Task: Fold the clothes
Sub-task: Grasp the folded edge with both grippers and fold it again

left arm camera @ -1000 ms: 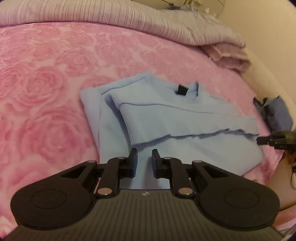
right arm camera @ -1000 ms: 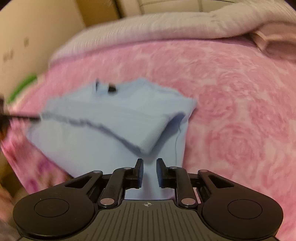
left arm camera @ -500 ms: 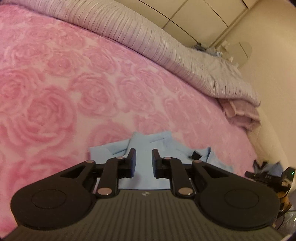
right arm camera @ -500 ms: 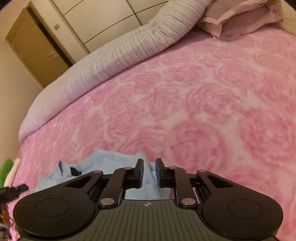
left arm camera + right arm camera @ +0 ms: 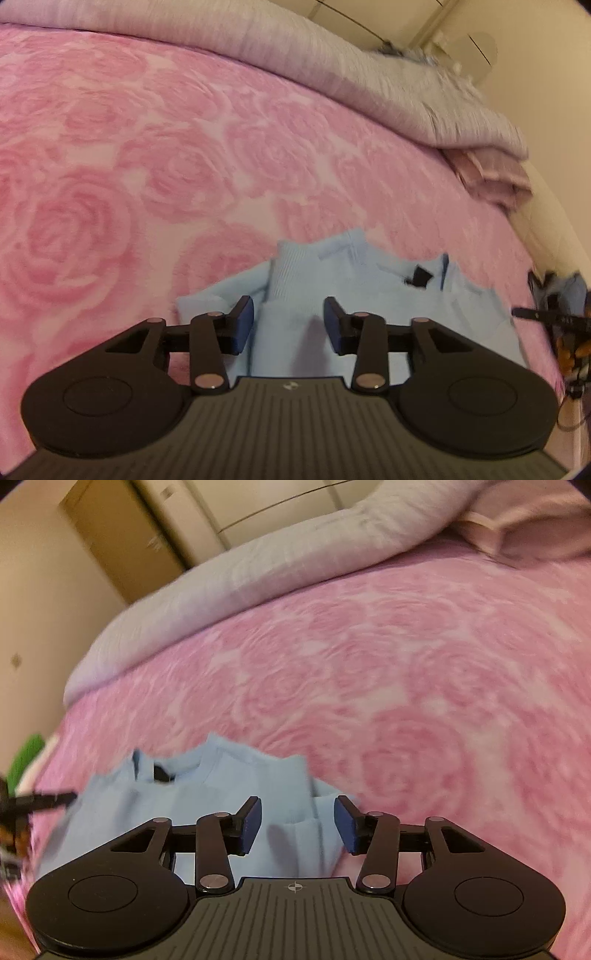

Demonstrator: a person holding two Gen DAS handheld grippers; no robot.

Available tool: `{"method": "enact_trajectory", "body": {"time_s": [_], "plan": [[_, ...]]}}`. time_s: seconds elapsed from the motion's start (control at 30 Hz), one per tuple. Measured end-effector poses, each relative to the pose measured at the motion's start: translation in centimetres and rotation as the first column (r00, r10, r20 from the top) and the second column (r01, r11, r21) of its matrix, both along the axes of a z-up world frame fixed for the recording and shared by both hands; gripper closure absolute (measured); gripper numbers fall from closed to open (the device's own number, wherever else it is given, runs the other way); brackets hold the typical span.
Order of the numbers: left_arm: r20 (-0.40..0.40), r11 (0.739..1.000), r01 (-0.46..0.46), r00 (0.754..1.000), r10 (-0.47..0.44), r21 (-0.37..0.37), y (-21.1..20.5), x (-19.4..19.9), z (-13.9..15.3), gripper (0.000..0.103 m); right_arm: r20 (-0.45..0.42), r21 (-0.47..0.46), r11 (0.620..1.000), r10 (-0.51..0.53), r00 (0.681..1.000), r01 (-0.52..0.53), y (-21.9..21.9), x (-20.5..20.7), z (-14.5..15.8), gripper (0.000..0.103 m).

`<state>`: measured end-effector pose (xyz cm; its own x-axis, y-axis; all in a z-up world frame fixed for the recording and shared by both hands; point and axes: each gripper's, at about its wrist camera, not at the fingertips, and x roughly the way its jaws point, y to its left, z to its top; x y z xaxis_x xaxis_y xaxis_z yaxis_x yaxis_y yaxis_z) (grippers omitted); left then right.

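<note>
My left gripper (image 5: 288,325) and right gripper (image 5: 297,824) gape empty over the soft, light sweater (image 5: 369,295); I'd pinch its hem corners.

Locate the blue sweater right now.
The blue sweater lies on the pink bedspread, low in both wrist views, just beyond each open gripper's fingers.

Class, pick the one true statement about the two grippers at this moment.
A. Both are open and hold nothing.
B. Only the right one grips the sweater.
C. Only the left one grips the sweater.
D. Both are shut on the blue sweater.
A: the left gripper and the right gripper each show a wide gap between their pads, with the light blue sweater lying loose on the pink bedspread beyond them.
</note>
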<state>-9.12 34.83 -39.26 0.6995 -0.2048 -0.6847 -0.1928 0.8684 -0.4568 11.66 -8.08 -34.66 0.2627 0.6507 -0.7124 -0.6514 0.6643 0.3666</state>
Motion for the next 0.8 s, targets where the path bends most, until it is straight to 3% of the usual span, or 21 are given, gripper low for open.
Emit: {"method": "enact_trajectory", "body": {"time_s": [0.07,0.13,0.23,0.3,0.4,0.57,0.8], "plan": [[-0.003,0.999,0.024,1.0,-0.024,0.049,-0.7,0.1,-0.1,0.079,0.02,-0.047,0.998,0.037,0.999,-0.036,1.1,-0.3,-0.4,0.055],[0.012,0.995,0.048,0.999,-0.049,0.088,-1.1,-0.3,0.0,0.095,0.054,-0.085,0.994,0.068,0.996,-0.063,1.9,-0.8,-0.9,0.055],[0.055,0.997,0.029,0.998,-0.033,0.073,-0.8,-1.3,0.5,0.097,0.106,-0.135,0.986,0.113,0.988,-0.098,2.8,-1.7,-1.2,0.057],[0.093,0.997,0.009,0.996,-0.016,0.077,-0.7,-2.0,1.3,0.097,0.133,-0.16,0.979,0.149,0.98,-0.127,3.1,-2.2,-1.2,0.094],[0.148,0.996,-0.02,0.989,0.008,0.083,-0.5,-3.0,2.4,0.097,0.227,-0.172,0.976,0.17,0.959,-0.132,3.1,-3.6,0.1,0.095],[0.241,0.994,-0.07,0.969,0.047,0.088,-0.1,-4.8,4.3,0.097,0.339,-0.102,0.988,0.145,0.93,-0.117,2.8,-4.4,2.7,0.095],[0.205,0.986,-0.107,0.976,0.079,0.131,0.5,-2.2,2.8,0.097,0.392,-0.154,0.987,0.107,0.914,-0.049,6.6,-3.1,1.0,0.095]]}}
